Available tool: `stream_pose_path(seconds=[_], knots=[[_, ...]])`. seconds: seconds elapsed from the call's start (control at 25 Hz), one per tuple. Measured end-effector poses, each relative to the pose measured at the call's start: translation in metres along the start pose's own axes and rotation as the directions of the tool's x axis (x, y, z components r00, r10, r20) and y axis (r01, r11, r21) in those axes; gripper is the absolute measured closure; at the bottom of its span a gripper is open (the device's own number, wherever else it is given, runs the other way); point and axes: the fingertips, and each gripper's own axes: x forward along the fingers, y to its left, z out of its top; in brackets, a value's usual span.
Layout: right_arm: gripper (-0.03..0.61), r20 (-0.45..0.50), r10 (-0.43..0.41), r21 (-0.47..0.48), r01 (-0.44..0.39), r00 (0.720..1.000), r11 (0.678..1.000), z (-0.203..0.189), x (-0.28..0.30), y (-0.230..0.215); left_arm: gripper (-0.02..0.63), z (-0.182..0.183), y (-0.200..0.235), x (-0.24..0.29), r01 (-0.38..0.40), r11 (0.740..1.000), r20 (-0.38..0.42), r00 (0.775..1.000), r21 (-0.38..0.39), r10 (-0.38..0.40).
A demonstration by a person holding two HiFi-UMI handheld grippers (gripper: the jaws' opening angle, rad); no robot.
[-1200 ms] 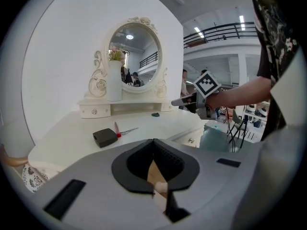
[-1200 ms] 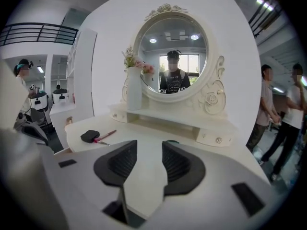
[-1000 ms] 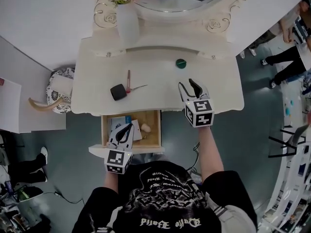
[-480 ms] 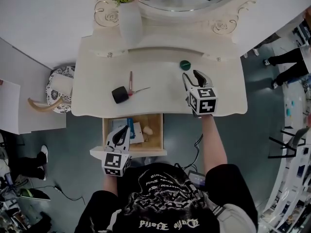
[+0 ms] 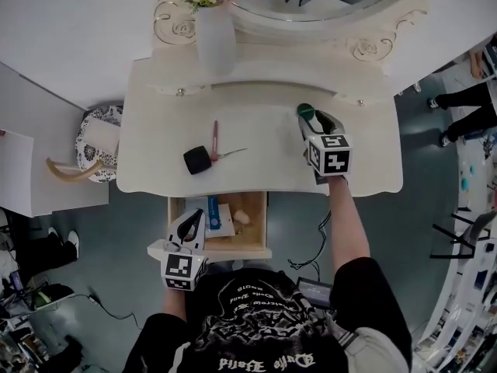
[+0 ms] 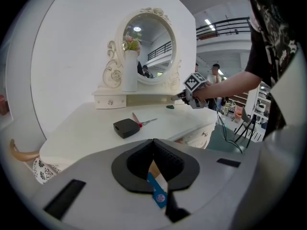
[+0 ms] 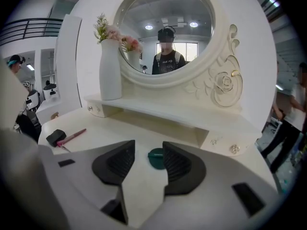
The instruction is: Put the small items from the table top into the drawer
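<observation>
The left gripper [image 5: 192, 222] hangs over the open drawer [image 5: 262, 228], its jaws pressed together on nothing (the blue card [image 6: 157, 193] seen past them lies inside the drawer). On the middle of the table [image 5: 264, 173] sit a black box [image 5: 197, 160] and, just beside it, a pink pen [image 5: 215, 134]. Further right a green disc [image 5: 305, 109] lies flat on the table top, in the gap of the right gripper [image 5: 317, 121], whose jaws have just been opening and stand wide, neither pad touching it. Picking up the disc looks like the step in hand. It seems thin, so the tips should probably come right down to the table, centred on it, and close gently to keep it from skidding away.
</observation>
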Motion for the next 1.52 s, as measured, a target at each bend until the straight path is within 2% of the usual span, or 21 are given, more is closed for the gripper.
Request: stream_pose_path(seconds=[0.32, 0.52, 1.0, 1.32, 1.44, 1.52], knots=[[0.391, -0.064, 0.014, 0.02, -0.013, 0.998, 1.0, -0.009, 0.027, -0.01, 0.598, -0.003, 0.009, 0.004, -0.002, 1.0, -0.028, 1.0, -0.002, 0.002], [0.385, -0.1, 0.001, 0.028, 0.002, 0.995, 1.0, -0.015, 0.039, -0.016, 0.598, -0.004, 0.005, 0.011, 0.018, 0.999, -0.047, 0.999, 0.036, -0.016], [0.371, -0.194, 0.009, 0.051, 0.001, 0.981, 0.999, -0.034, 0.06, -0.022, 0.598, -0.011, 0.012, 0.011, 0.002, 1.0, -0.065, 0.998, 0.022, 0.0], [0.371, -0.202, 0.02, 0.097, 0.0, 0.979, 0.995, -0.035, 0.062, -0.024, 0.598, -0.012, 0.016, 0.01, -0.013, 1.0, -0.069, 0.998, 0.017, 0.014], [0.396, -0.206, -0.011, 0.084, 0.029, 0.978, 0.996, -0.036, 0.063, -0.029, 0.598, -0.013, 0.014, 0.012, -0.005, 1.0, -0.072, 0.997, 0.016, 0.006], [0.473, -0.207, -0.049, 0.058, 0.062, 0.977, 0.996, -0.037, 0.062, -0.035, 0.598, -0.014, 0.01, 0.013, 0.011, 1.0, -0.082, 0.997, 0.027, -0.009]])
